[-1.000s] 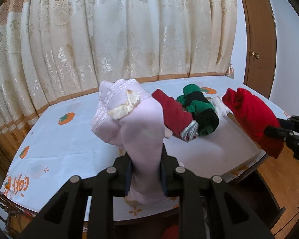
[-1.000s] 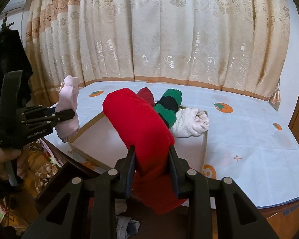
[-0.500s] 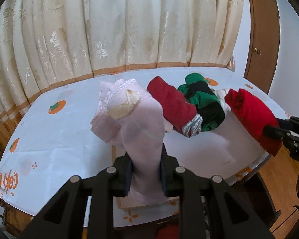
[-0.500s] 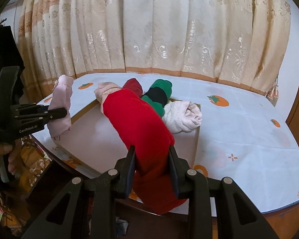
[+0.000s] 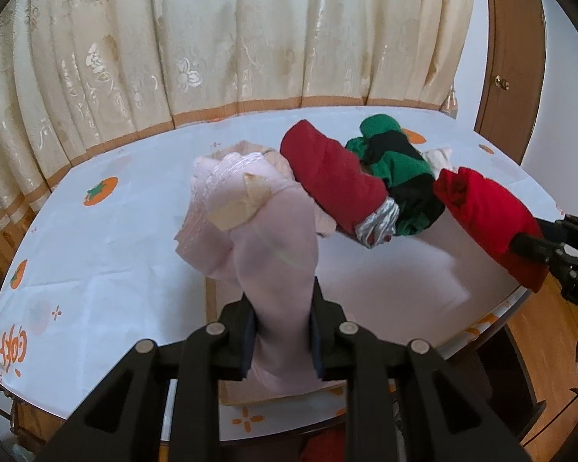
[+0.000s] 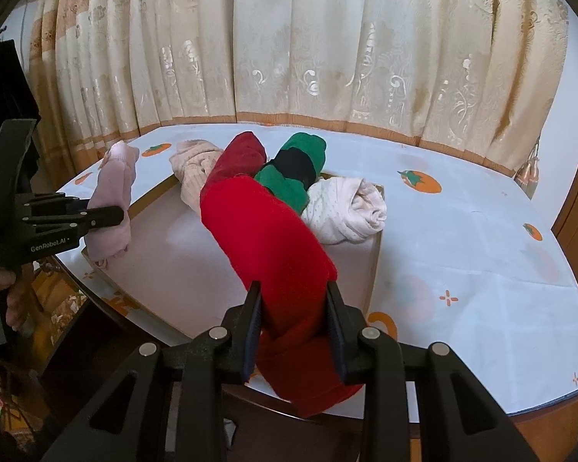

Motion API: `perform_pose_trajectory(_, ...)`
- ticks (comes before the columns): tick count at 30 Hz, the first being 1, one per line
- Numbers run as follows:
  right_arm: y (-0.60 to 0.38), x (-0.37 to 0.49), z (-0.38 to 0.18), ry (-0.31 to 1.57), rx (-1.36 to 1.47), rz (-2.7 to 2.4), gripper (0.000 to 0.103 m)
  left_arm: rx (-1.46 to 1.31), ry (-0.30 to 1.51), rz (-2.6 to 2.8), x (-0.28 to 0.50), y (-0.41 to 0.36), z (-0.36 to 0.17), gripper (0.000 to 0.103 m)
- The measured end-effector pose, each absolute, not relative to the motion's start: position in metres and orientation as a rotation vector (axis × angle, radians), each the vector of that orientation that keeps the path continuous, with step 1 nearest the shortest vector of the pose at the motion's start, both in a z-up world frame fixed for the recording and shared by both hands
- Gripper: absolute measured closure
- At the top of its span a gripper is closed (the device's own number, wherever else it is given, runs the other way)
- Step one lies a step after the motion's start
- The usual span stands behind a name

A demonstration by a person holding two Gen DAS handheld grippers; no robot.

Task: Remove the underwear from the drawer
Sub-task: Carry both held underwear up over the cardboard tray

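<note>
My left gripper (image 5: 282,327) is shut on a rolled pale pink underwear (image 5: 266,238) with a lace band and a gold bow; it also shows at the left of the right wrist view (image 6: 113,202). My right gripper (image 6: 293,327) is shut on a rolled bright red underwear (image 6: 266,238), which shows at the right of the left wrist view (image 5: 489,215). Both rolls hang over a shallow white tray (image 6: 181,250) on the table. In the tray lie a dark red roll (image 5: 331,177), a green and black roll (image 5: 400,177), a cream roll (image 6: 346,208) and a beige roll (image 6: 192,169).
The table wears a white cloth (image 6: 481,254) printed with orange fruit, with cream curtains (image 6: 327,46) behind it. A wooden door (image 5: 508,57) stands at the right. A hand (image 6: 4,288) holds the left gripper's handle beside the table's front edge.
Both grippers have moved forward and down over the table with their rolls still held. The tray and the rolls in it now appear closer and lower in both views.
</note>
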State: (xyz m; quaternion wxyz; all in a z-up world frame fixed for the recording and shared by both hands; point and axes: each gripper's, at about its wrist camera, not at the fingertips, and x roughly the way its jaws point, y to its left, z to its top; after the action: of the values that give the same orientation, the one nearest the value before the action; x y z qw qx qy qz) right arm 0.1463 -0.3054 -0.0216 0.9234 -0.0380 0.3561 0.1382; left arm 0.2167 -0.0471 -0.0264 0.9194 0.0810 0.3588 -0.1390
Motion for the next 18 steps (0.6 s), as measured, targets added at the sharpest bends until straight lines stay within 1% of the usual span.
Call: perform_pose_trajectory(18,-0.294,0.156,-0.028,0.775,-0.128,0.287,0.07,0.168,0.791,-0.294,0.225,-0.045,-0.04,0.082)
